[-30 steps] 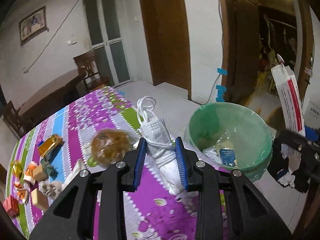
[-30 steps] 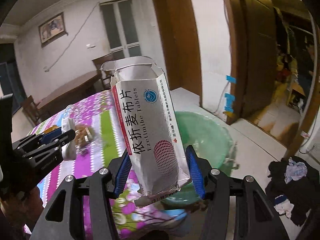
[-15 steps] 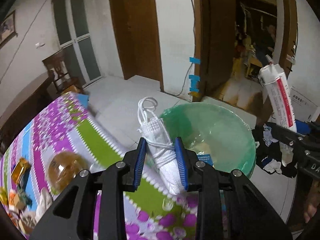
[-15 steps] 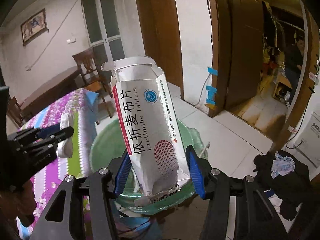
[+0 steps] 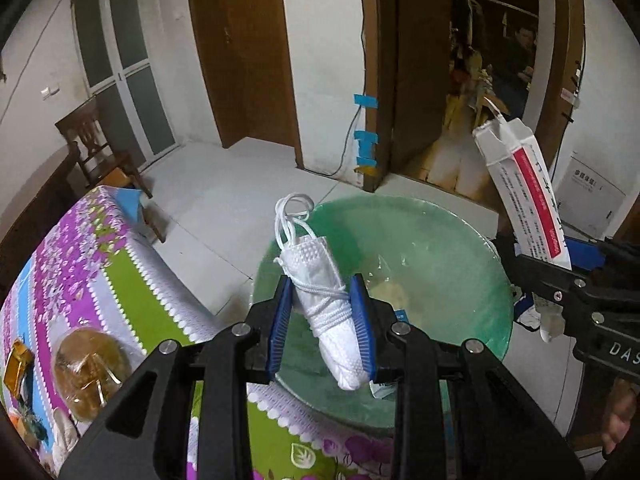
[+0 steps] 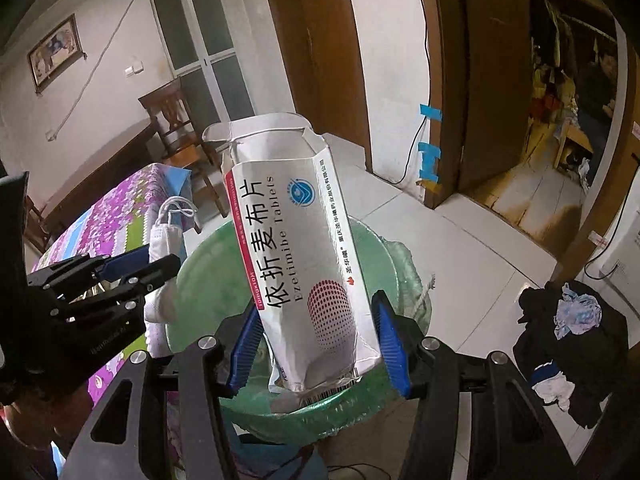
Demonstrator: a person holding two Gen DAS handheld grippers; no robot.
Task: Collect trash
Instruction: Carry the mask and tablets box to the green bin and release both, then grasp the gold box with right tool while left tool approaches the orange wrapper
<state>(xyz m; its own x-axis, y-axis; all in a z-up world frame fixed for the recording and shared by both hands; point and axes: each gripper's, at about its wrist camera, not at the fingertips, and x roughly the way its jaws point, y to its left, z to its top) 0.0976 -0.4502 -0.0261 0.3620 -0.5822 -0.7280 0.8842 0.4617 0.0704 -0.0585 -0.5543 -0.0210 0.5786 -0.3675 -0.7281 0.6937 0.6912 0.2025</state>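
Note:
My left gripper (image 5: 322, 324) is shut on a rolled white face mask (image 5: 328, 300) bound with its ear loops, held over the near rim of a green-lined trash bin (image 5: 452, 240). My right gripper (image 6: 314, 340) is shut on a white medicine box (image 6: 298, 256) with red edge and Chinese print, held upright above the same bin (image 6: 396, 264). The box (image 5: 524, 196) and right gripper show at the right of the left wrist view. The mask (image 6: 166, 236) and left gripper show at the left of the right wrist view. Some trash lies inside the bin.
A table with a purple and green floral cloth (image 5: 80, 272) stands left of the bin, holding a wrapped brown bun (image 5: 90, 364) and a gold wrapper (image 5: 16, 364). A wooden chair (image 5: 100, 152) stands behind. Dark clothes (image 6: 568, 340) lie on the tiled floor at right.
Both grippers have swung right, away from the table and over the bin. The bin now fills the middle of both views. Both holds are unchanged.

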